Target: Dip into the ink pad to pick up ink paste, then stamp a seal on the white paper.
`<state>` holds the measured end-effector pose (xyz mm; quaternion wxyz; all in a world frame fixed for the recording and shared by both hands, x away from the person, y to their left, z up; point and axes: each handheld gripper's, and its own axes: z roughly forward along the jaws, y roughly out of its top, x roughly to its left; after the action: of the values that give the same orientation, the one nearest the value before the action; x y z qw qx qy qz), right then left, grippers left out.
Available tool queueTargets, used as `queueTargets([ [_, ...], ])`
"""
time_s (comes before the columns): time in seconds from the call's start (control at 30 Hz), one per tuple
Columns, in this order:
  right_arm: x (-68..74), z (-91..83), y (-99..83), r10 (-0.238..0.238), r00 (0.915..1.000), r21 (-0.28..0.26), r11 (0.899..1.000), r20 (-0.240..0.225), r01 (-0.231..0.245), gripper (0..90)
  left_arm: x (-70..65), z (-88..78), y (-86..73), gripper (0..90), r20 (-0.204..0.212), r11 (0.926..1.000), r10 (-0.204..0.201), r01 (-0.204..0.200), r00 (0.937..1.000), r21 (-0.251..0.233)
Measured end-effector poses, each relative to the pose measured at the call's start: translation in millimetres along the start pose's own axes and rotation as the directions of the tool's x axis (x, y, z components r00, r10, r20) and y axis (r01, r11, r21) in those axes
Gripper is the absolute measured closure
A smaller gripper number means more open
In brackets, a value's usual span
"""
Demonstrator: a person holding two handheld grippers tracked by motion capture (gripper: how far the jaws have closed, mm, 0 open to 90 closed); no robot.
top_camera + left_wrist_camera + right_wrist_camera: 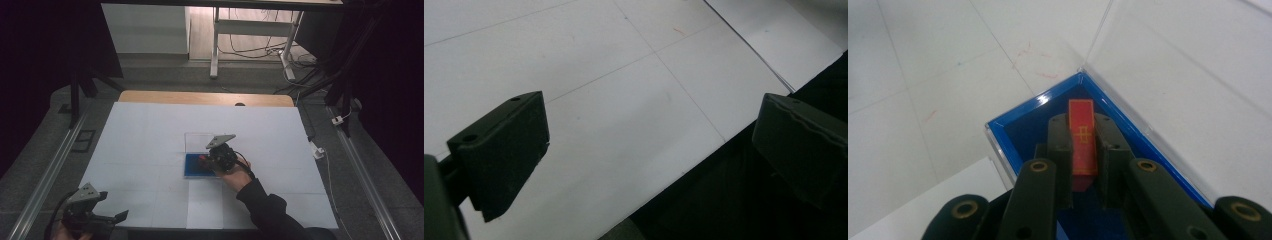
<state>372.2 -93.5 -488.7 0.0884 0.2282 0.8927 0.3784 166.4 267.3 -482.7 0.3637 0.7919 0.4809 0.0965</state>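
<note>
Right gripper point(1083, 150) pinches red block point(1082, 137) over blue tray point(1013, 127), frame centre; clear lid point(1173, 85) stands upper right. Left gripper point(644, 150) jaws spread, lower-left table point(150, 130) edge.

A wooden table point(150, 95) is covered by large white paper sheets point(150, 135); a shallow blue-lined tray with a clear plastic lid point(192, 167) lies on them near the middle.
</note>
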Motion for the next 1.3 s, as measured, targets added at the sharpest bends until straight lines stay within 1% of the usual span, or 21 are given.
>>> queueTargets([
  [0.07,-1.1,-3.1,0.3,-0.001,1.0000,-0.004,1.000,-0.005,0.001,80.6,-0.1,0.0,0.0,2.1,0.000,1.0000,-0.001,0.001,1.0000,0.000],
  [0.1,-0.9,-4.5,0.6,0.012,0.9998,-0.004,1.000,-0.017,-0.012,80.6,-0.1,0.0,0.0,2.1,0.001,1.0000,-0.001,0.001,1.0000,0.000],
  [0.13,-1.0,-5.6,0.5,0.011,0.9997,-0.006,1.000,-0.024,-0.011,80.6,-0.1,0.0,0.1,2.1,0.000,1.0000,0.001,-0.001,1.0000,0.001],
  [0.27,0.3,-11.4,-0.4,-0.019,0.9993,-0.004,1.000,-0.032,0.019,80.6,-0.9,0.1,0.3,2.1,-0.002,1.0000,0.006,-0.006,1.0000,0.004],
  [0.3,0.7,-13.7,-0.5,-0.033,0.9991,-0.001,0.999,-0.029,0.033,80.6,-1.0,0.3,0.4,2.1,-0.002,1.0000,0.006,-0.006,1.0000,0.004],
  [0.33,1.5,-15.5,-0.5,-0.034,0.9991,-0.004,0.999,-0.025,0.034,80.6,-1.0,0.4,0.4,2.1,-0.003,1.0000,0.007,-0.007,1.0000,0.005],
  [0.47,3.1,-23.0,-0.8,-0.013,0.9988,-0.024,1.000,-0.046,0.012,80.6,-1.1,0.5,0.6,2.1,-0.004,0.9999,0.009,-0.009,0.9999,0.006],
  [0.57,4.3,-28.2,-1.0,-0.007,0.9990,-0.036,0.999,-0.044,0.006,80.6,-1.2,0.2,0.4,2.1,-0.005,0.9999,0.011,-0.011,0.9999,0.005],
  [0.6,5.4,-30.2,-0.6,-0.004,0.9993,-0.032,0.999,-0.038,0.003,80.6,-1.2,0.1,0.3,2.1,-0.005,0.9999,0.011,-0.011,0.9999,0.005],
  [0.63,6.1,-31.8,-0.6,-0.011,0.9993,-0.034,0.999,-0.037,0.010,80.6,-1.2,0.1,0.3,2.1,-0.005,0.9999,0.011,-0.011,0.9999,0.004],
  [0.77,10.6,-37.2,-0.6,-0.011,0.9987,-0.035,0.999,-0.050,0.009,80.6,-1.5,0.4,0.5,2.1,-0.006,0.9999,0.012,-0.012,0.9999,0.005],
  [0.8,11.2,-38.6,-0.9,-0.019,0.9985,-0.034,0.999,-0.051,0.018,80.5,-1.7,0.5,0.6,2.1,-0.007,0.9999,0.014,-0.014,0.9999,0.007],
  [0.87,13.3,-41.8,-1.7,-0.022,0.9984,-0.027,0.999,-0.052,0.020,80.6,-2.5,0.8,0.9,2.3,-0.010,0.9998,0.017,-0.017,0.9998,0.010],
  [0.97,14.3,-46.5,-3.4,-0.020,0.9976,-0.032,0.999,-0.066,0.018,80.5,-3.4,0.8,0.9,2.3,-0.014,0.9997,0.021,-0.021,0.9997,0.010],
  [1.1,14.6,-50.7,-4.4,-0.013,0.9953,-0.045,0.999,-0.096,0.009,80.5,-2.8,0.9,0.7,2.3,-0.012,0.9998,0.020,-0.020,0.9997,0.009],
  [1.17,16.3,-51.8,-4.7,-0.016,0.9949,-0.046,0.999,-0.100,0.012,80.5,-2.9,1.0,0.5,2.3,-0.012,0.9998,0.017,-0.017,0.9998,0.008],
  [1.3,18.8,-53.7,-6.5,-0.025,0.9936,-0.040,0.999,-0.110,0.021,80.5,-4.4,1.2,0.6,2.3,-0.022,0.9995,0.029,-0.029,0.9993,0.012],
])
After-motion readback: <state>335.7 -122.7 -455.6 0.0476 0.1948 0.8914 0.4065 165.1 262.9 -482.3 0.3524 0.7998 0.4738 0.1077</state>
